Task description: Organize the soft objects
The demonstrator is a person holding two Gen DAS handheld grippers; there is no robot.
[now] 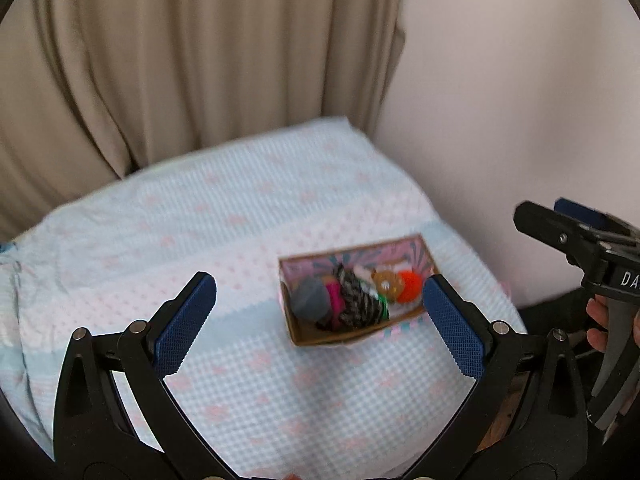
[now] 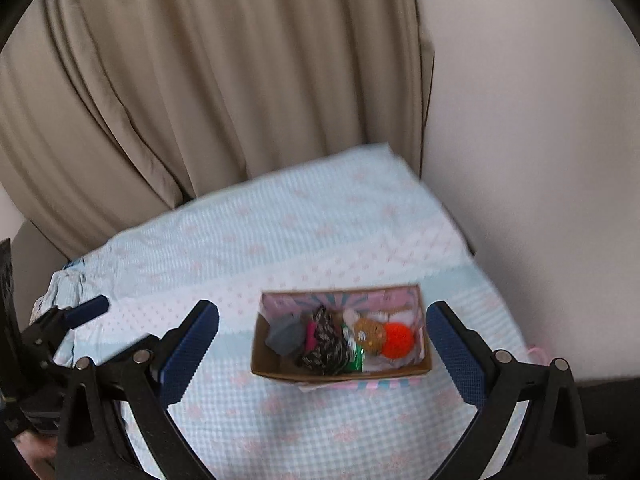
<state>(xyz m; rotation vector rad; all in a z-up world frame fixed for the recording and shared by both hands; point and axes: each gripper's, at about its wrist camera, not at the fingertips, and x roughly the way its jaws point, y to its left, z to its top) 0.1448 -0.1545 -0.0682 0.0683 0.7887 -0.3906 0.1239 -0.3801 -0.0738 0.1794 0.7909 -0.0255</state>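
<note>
A small cardboard box [image 1: 298, 330] [image 2: 340, 374] with a pink lining sits on the bed. It holds soft items packed side by side: a grey piece [image 1: 310, 298] [image 2: 282, 336], a black-and-white knit [image 1: 360, 298] [image 2: 324, 344], a brown plush [image 1: 386, 282] [image 2: 370, 334] and an orange ball [image 1: 409, 286] [image 2: 396, 340]. My left gripper [image 1: 320, 320] is open and empty, held above the bed in front of the box. My right gripper [image 2: 322, 344] is open and empty, its fingers framing the box from above. The right gripper also shows at the right edge of the left wrist view [image 1: 576, 224].
The bed has a light blue and white cover with pink marks [image 1: 200, 220] [image 2: 280, 240]. Beige curtains [image 1: 180, 60] [image 2: 200, 80] hang behind it and a pale wall [image 1: 520, 100] [image 2: 540, 160] stands to the right. The left gripper's finger shows at the left of the right wrist view [image 2: 86, 310].
</note>
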